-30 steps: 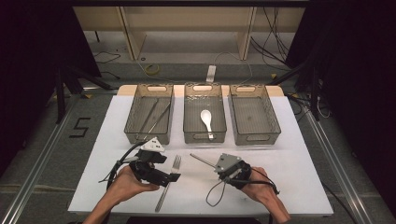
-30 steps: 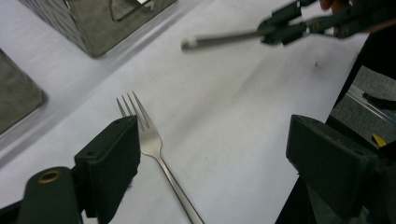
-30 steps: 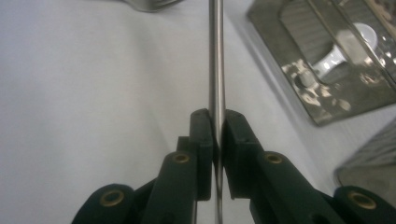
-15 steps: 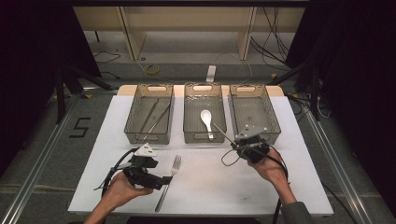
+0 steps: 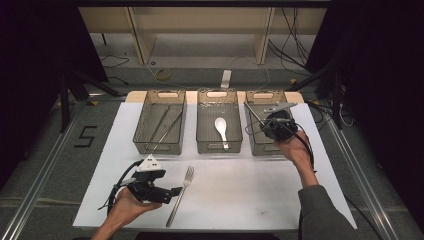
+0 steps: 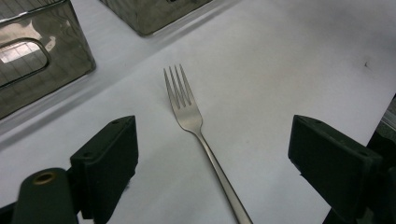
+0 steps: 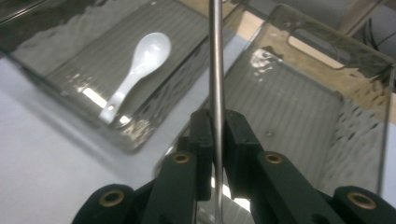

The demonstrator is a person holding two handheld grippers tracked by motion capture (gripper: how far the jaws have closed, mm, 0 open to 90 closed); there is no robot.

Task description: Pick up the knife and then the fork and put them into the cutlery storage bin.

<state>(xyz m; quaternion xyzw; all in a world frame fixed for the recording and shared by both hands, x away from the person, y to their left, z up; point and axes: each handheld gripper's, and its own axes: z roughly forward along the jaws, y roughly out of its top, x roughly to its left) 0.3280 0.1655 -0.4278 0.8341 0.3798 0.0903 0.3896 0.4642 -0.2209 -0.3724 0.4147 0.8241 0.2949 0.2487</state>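
Note:
My right gripper (image 5: 265,123) hangs over the right-hand clear bin (image 5: 254,146), shut on a thin metal stick (image 5: 252,112) that points away to the upper left. In the right gripper view the stick (image 7: 215,56) runs straight up from between the pressed jaws of the right gripper (image 7: 215,125). A steel fork (image 5: 181,192) lies on the white table near the front, tines pointing away. My left gripper (image 5: 174,192) rests low beside it, open. In the left gripper view the fork (image 6: 187,109) lies between the wide-apart jaws of the left gripper (image 6: 217,144), touching neither.
Three clear bins stand in a row at the back. The left bin (image 5: 138,125) holds thin metal sticks, and the middle bin (image 5: 199,127) holds a white spoon (image 5: 221,128). The spoon (image 7: 139,63) also lies left of the held stick. The white table top (image 5: 235,195) ends near the person's arms.
My right gripper has carried the stick from the table's front right up and away to above the right bin. The left gripper has settled slightly lower by the fork.

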